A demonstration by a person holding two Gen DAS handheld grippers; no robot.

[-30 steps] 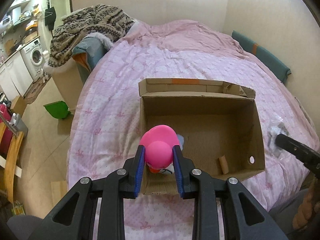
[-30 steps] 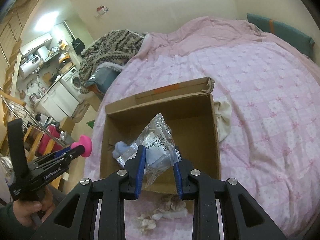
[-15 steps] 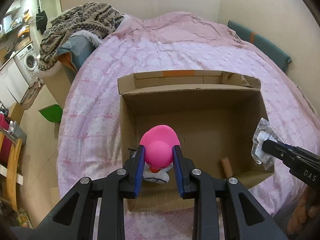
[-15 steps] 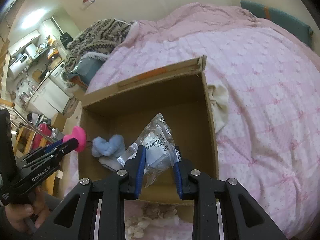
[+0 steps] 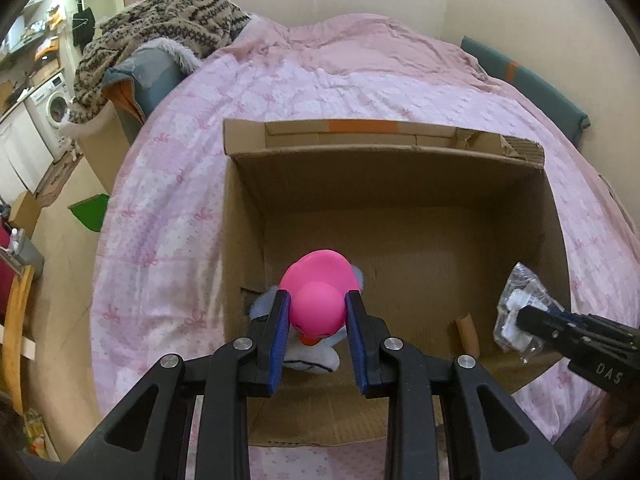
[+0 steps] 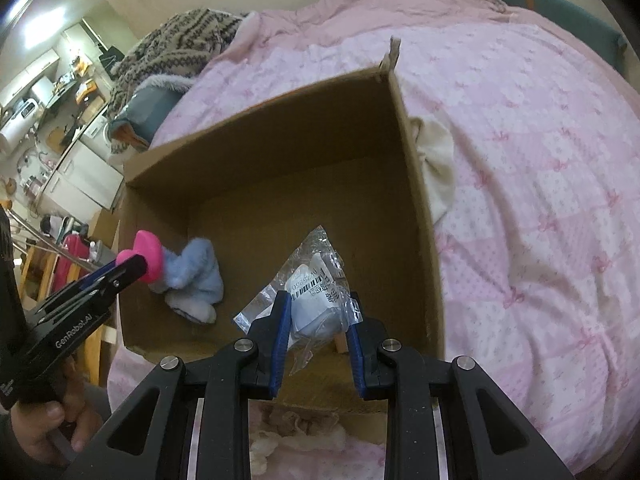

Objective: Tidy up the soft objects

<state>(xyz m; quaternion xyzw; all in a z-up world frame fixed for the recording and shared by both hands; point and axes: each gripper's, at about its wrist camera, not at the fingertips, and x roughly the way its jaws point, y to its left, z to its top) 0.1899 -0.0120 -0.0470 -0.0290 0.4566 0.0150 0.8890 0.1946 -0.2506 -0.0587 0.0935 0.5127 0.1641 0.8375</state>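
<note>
An open cardboard box (image 5: 384, 152) (image 6: 280, 128) stands on the pink bedspread (image 5: 320, 92). My left gripper (image 5: 316, 297) is shut on a pink rubber duck (image 5: 318, 280), held low inside the box's left side, just above a light blue plush (image 5: 316, 354) (image 6: 196, 280) on the box floor. My right gripper (image 6: 318, 297) is shut on a clear plastic bag (image 6: 316, 280) with a white and blue soft item inside, over the box's near right corner. Each view shows the other gripper: the left gripper (image 6: 138, 265) with the duck (image 6: 149, 254), the right gripper (image 5: 525, 315) with the bag (image 5: 520, 294).
A small cardboard tube (image 5: 467, 330) lies on the box floor. A cream cloth (image 6: 436, 160) lies against the box's right outer wall and a lacy white cloth (image 6: 296, 432) before its near wall. A patterned blanket pile (image 5: 160, 24) sits at the bed's far left.
Both grippers have sunk toward the box with their loads still gripped. The box now fills more of each view, and the duck is close over the blue plush.
</note>
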